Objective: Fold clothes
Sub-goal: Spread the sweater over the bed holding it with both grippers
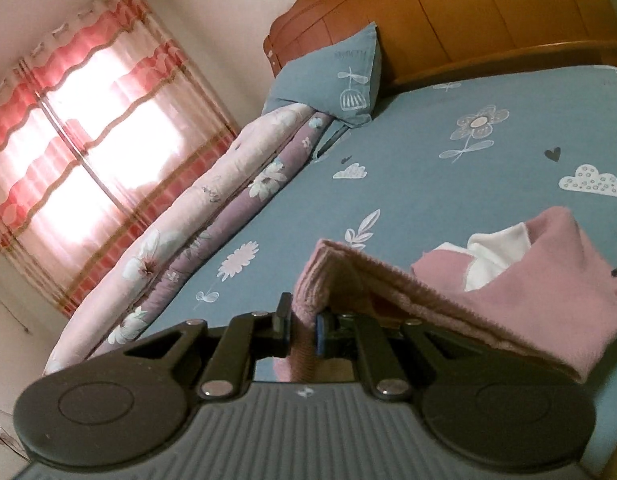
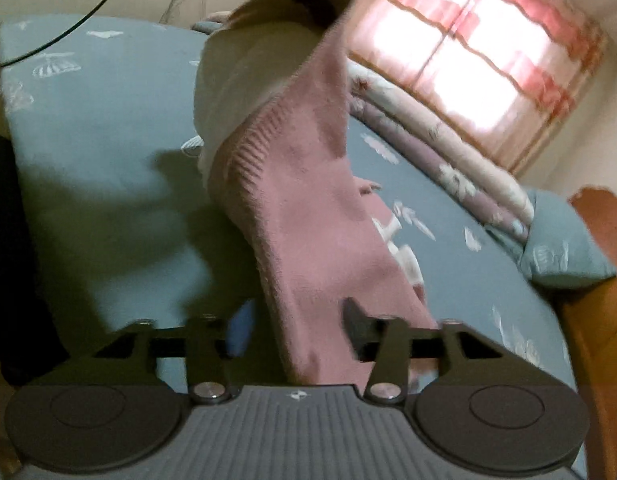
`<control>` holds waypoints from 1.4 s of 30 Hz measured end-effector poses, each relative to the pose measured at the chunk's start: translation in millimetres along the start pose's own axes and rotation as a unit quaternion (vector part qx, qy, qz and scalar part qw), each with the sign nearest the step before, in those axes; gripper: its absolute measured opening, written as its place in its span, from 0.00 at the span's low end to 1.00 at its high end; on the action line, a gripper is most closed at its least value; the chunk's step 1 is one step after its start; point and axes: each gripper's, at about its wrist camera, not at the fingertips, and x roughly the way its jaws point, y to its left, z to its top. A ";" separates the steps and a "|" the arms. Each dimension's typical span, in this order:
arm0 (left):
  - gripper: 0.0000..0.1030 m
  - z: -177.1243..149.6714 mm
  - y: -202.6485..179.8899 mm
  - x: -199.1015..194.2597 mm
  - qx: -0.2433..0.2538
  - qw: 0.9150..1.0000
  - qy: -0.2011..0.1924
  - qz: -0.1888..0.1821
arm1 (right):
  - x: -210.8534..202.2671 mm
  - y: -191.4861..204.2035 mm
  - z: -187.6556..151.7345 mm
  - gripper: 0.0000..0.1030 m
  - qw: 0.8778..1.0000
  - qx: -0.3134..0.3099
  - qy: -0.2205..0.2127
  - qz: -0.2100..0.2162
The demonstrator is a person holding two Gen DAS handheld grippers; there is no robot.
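Note:
A pink knitted sweater (image 1: 528, 300) with a white inner part lies partly lifted over the blue patterned bedsheet (image 1: 408, 152). My left gripper (image 1: 302, 320) is shut on its ribbed hem, and the cloth rises from the jaws in a raised fold. In the right wrist view the same sweater (image 2: 308, 208) hangs down from a dark shape at the top edge and runs between the fingers of my right gripper (image 2: 296, 320). That gripper stands open, its fingers (image 2: 354, 316) apart from the cloth on the left side. The view is blurred.
A rolled floral quilt (image 1: 212, 200) lies along the bed's far side below a curtained window (image 1: 80, 148). A blue pillow (image 1: 340, 76) leans on the wooden headboard (image 1: 448, 12). A black cable (image 2: 88, 12) crosses the upper left of the right wrist view.

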 end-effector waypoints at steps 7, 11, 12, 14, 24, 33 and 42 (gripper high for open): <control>0.09 -9.9 8.7 13.1 -0.005 1.000 0.017 -0.013 | 30.4 1.1 7.6 0.12 0.998 -0.042 0.036 0.003; 0.09 -27.2 11.4 18.0 -0.005 0.999 0.036 -0.026 | 28.6 -36.4 13.3 0.11 0.994 0.032 0.075 0.074; 0.09 -32.1 10.9 18.7 -0.004 0.999 0.042 -0.029 | 27.2 -47.4 15.5 0.11 0.991 0.055 0.081 0.086; 0.09 -41.8 8.8 18.8 0.000 0.998 0.053 -0.034 | 22.7 -69.3 21.0 0.10 0.987 0.089 0.087 0.102; 0.08 -67.0 -2.4 -14.8 0.037 0.991 0.105 -0.076 | -1.4 -122.8 58.8 0.10 0.982 0.087 0.129 0.109; 0.08 -42.9 17.2 -68.4 0.049 0.995 0.081 -0.027 | -38.3 -142.4 108.8 0.10 0.991 0.049 0.109 0.062; 0.08 -20.6 36.2 -110.2 0.054 0.996 0.074 0.011 | -72.0 -159.2 139.8 0.10 0.994 0.054 0.080 0.051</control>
